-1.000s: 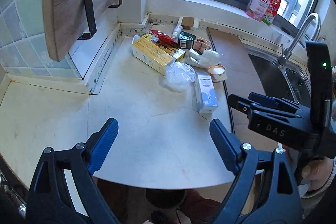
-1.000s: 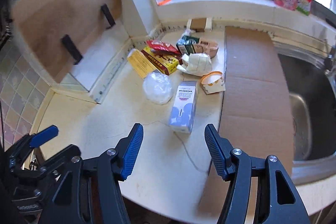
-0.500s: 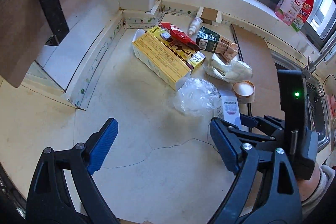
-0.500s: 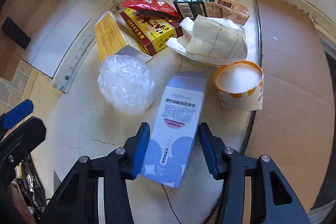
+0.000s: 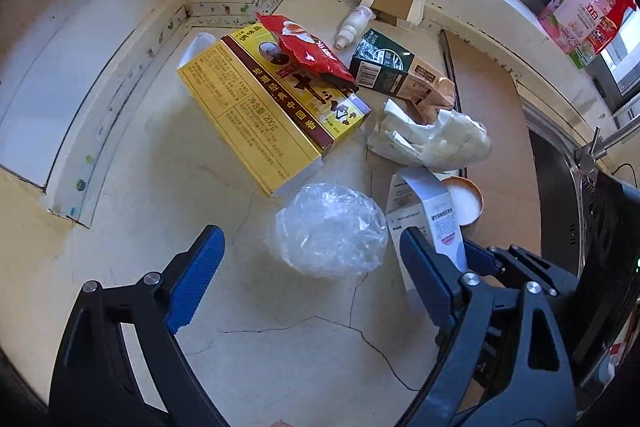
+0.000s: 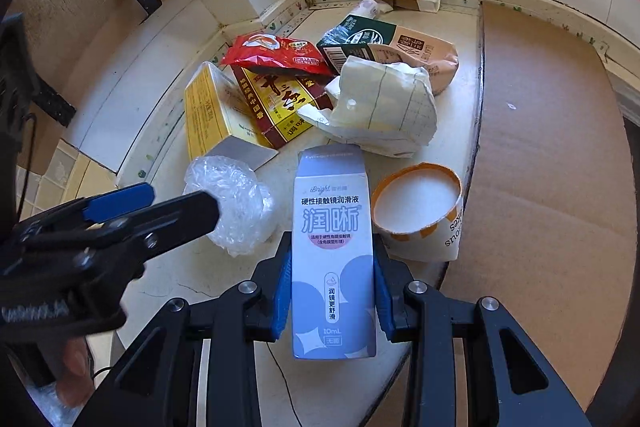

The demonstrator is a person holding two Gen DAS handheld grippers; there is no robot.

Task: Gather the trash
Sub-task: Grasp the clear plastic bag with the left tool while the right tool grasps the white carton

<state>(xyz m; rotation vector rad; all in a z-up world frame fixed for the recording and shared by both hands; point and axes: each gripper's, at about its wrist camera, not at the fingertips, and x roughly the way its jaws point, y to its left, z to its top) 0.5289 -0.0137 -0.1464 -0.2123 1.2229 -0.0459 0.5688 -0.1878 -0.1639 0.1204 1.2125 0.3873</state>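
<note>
We are at the grasp: our right gripper is closing its fingers on the pale blue carton lying on the desk, pads against both long sides. Next we judge a firm squeeze, then a lift. Our left gripper hangs wide open, empty, over the crumpled plastic wrap. Only the right view shows that contact; the left alone shows the faucet.

Right claw points steeply down, its jaws closing with a small carton between them; left claw gapes wide left of that carton.
</note>
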